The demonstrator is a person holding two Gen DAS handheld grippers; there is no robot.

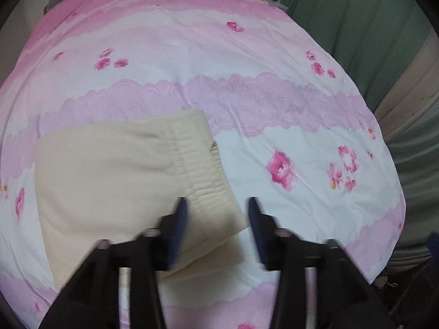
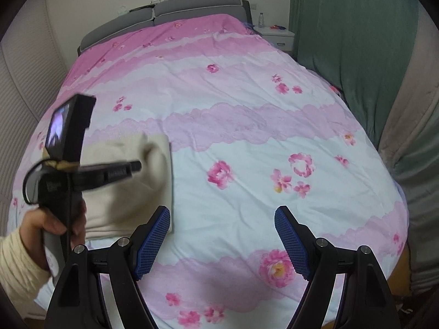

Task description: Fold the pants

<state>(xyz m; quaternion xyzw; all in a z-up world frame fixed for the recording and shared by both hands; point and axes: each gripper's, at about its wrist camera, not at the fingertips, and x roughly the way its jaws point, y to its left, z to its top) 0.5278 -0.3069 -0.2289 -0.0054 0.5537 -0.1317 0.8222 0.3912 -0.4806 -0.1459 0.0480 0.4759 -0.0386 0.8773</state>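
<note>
Folded pants on the bed, toward its left side and foot end.

The pants [image 2: 129,186] lie on the duvet [image 2: 247,142] that covers the bed, near its left edge and well short of the headboard [image 2: 170,13] at the far end. The left gripper [image 1: 218,219] hangs over the pants' near right corner, one finger above the cloth, the other above bare duvet. The right gripper [image 2: 222,235] hangs right of the pants, over the duvet near the foot edge. A nightstand [image 2: 277,35] stands beside the bed's far right corner with a bottle [image 2: 261,19] on it; a curtain [image 2: 356,54] hangs along the right side.
</note>
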